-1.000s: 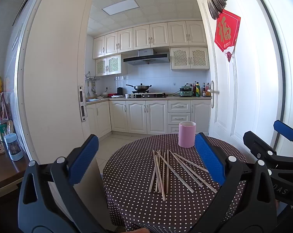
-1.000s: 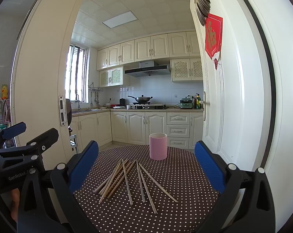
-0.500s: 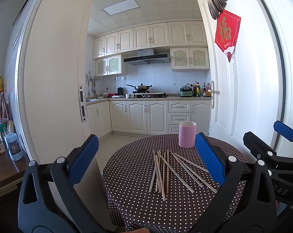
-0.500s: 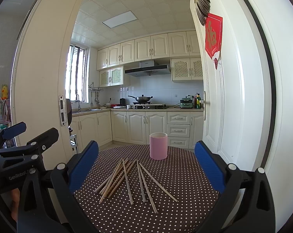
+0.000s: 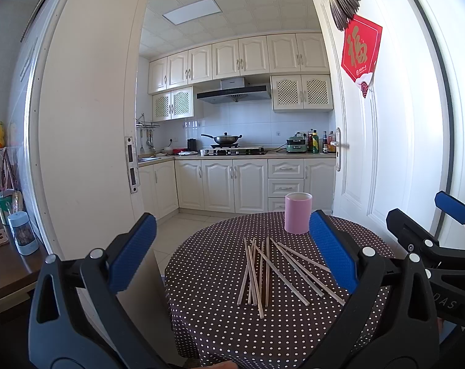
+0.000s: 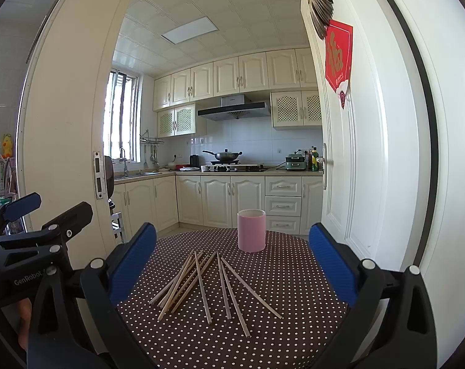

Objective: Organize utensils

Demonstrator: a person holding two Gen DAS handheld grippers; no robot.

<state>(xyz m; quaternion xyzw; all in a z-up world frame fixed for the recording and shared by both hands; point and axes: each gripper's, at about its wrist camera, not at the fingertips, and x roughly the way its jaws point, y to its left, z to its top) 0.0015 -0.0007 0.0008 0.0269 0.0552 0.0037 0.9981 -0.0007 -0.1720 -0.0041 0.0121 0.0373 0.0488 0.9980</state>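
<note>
Several wooden chopsticks [image 5: 264, 272] lie scattered in a loose pile on a round table with a brown polka-dot cloth [image 5: 220, 323]; they also show in the right wrist view [image 6: 201, 283]. A pink cylindrical cup [image 5: 298, 217] stands upright just behind them, also in the right wrist view [image 6: 251, 230]. My left gripper [image 5: 232, 255] is open and empty, held above the table's near left side. My right gripper [image 6: 232, 261] is open and empty, above the near edge, and shows at the right of the left wrist view [image 5: 441, 236].
An open white door [image 5: 370, 153] stands close on the right of the table, and a door frame [image 5: 87, 153] on the left. A wooden side table with a small jar [image 5: 23, 236] is at far left. Kitchen cabinets [image 5: 232, 184] stand behind.
</note>
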